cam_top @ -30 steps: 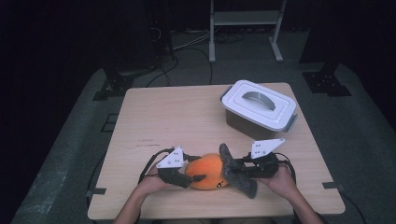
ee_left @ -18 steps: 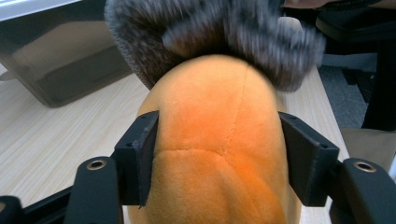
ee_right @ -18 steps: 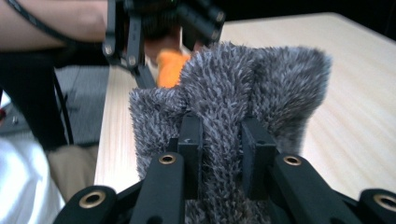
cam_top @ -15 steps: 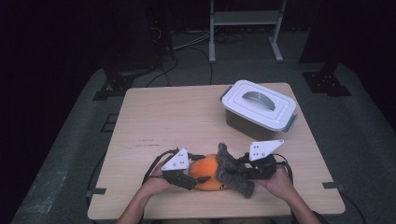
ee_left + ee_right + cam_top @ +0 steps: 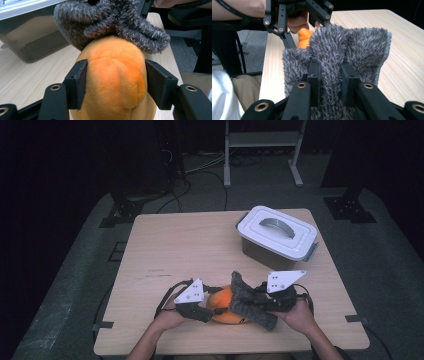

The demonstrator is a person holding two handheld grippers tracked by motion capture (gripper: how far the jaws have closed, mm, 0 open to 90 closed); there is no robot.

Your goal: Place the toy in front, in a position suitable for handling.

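White lidded storage box point(image 5: 277, 237) near table's far right corner, well apart from the work. At near edge: left gripper point(image 5: 113, 82) clamps orange plush toy point(image 5: 226, 304); right gripper point(image 5: 329, 72) pinches grey fuzzy sock point(image 5: 251, 303) draped over toy; hands point(image 5: 167, 319) low, facing inward

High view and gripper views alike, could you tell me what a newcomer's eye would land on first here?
Most striking is the orange plush toy at the table's near edge, squeezed between the left gripper jaws. A fuzzy grey cloth lies draped over it, pinched by the right gripper. Farther back to the right, a lidded white storage box stands on the wooden table.
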